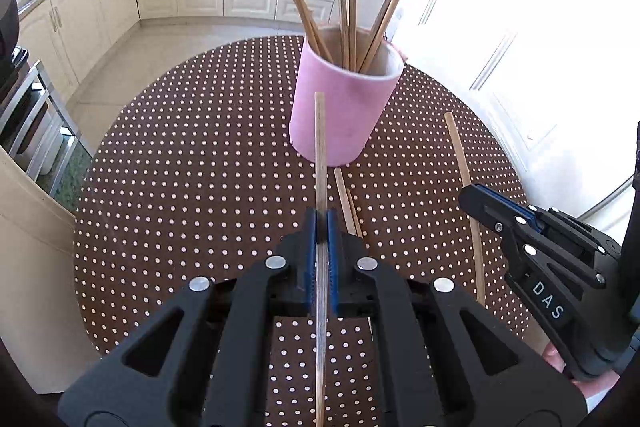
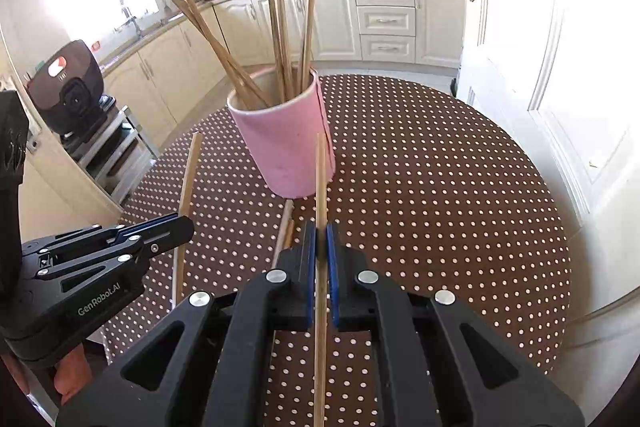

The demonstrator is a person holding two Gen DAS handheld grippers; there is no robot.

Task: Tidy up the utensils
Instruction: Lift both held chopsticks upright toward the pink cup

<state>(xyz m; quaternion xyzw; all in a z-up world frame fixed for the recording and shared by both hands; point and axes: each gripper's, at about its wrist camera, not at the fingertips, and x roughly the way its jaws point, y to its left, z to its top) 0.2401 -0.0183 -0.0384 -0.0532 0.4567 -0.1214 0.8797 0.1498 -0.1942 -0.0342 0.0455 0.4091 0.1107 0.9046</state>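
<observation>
Both grippers hold one chopstick each: left gripper (image 1: 321, 217) clamps a stick (image 1: 320, 147), right gripper (image 2: 320, 229) clamps another (image 2: 321, 179). Six already stand in my pink cup (image 1: 340, 107). Two loose sticks (image 1: 346, 201) remain on the table (image 1: 180, 147).

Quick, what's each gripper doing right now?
Left gripper: shut on a chopstick.
Right gripper: shut on another chopstick.
</observation>
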